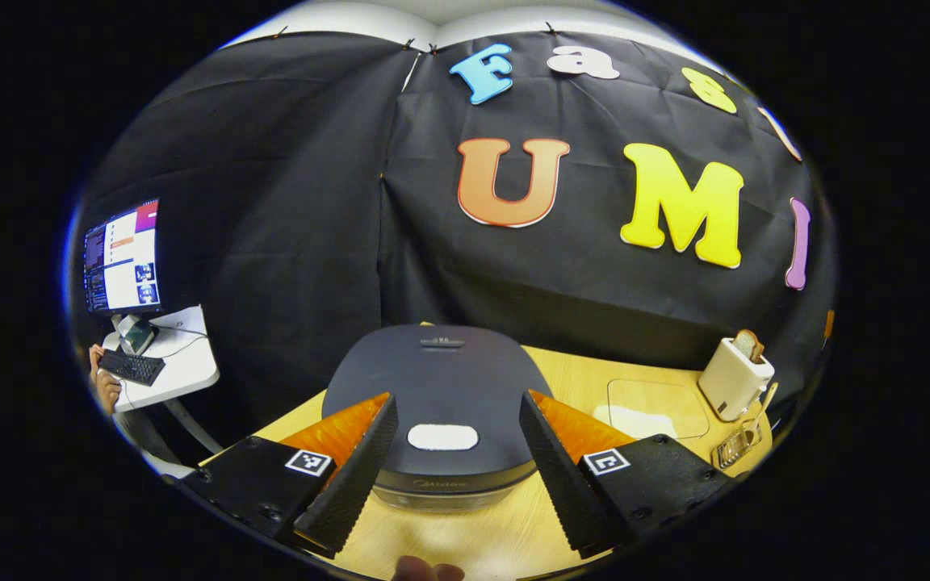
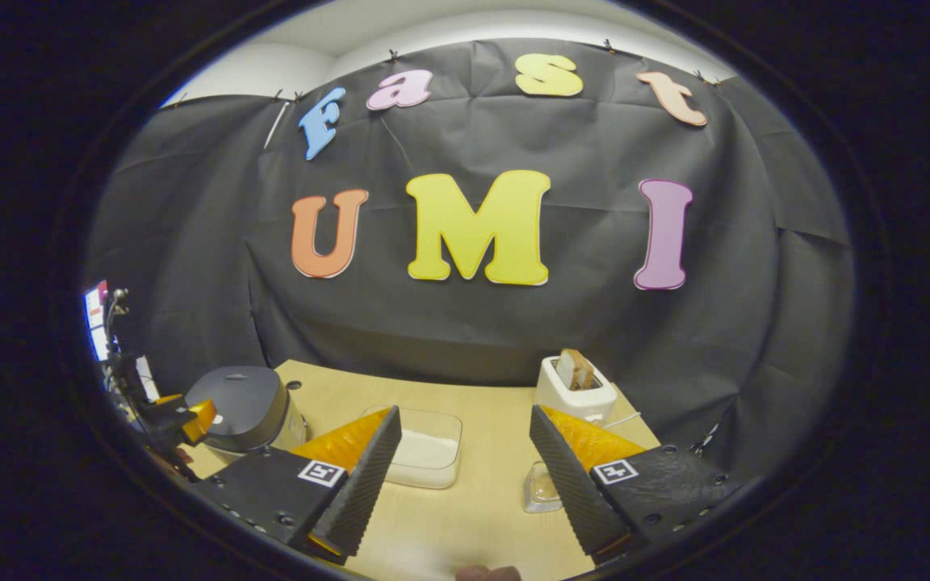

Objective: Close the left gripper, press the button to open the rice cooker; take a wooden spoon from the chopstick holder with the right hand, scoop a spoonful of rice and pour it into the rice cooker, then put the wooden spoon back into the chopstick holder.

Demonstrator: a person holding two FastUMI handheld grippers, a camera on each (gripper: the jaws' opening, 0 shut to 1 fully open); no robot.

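The dark grey rice cooker (image 1: 441, 379) stands shut right in front of my left gripper (image 1: 457, 476), which is open; its fingers frame the white lid button (image 1: 442, 436) without touching it. To the right lies a clear container of rice (image 1: 655, 407), and past it the chopstick holder (image 1: 735, 445) with the wooden spoon (image 1: 765, 401) standing in it. My right gripper (image 2: 465, 484) hangs open over the table with nothing between its fingers. Ahead of it are the rice container (image 2: 425, 448) and the chopstick holder (image 2: 542, 486), partly hidden by one finger. The rice cooker (image 2: 243, 407) is far left, with the left gripper (image 2: 182, 421) beside it.
A white toaster (image 1: 735, 375) (image 2: 574, 389) holding a slice of bread stands at the back right of the wooden table (image 2: 481, 403). Beyond the table's left edge is a small white desk with a monitor (image 1: 122, 257), a keyboard (image 1: 132, 367) and a person's hand (image 1: 106, 387).
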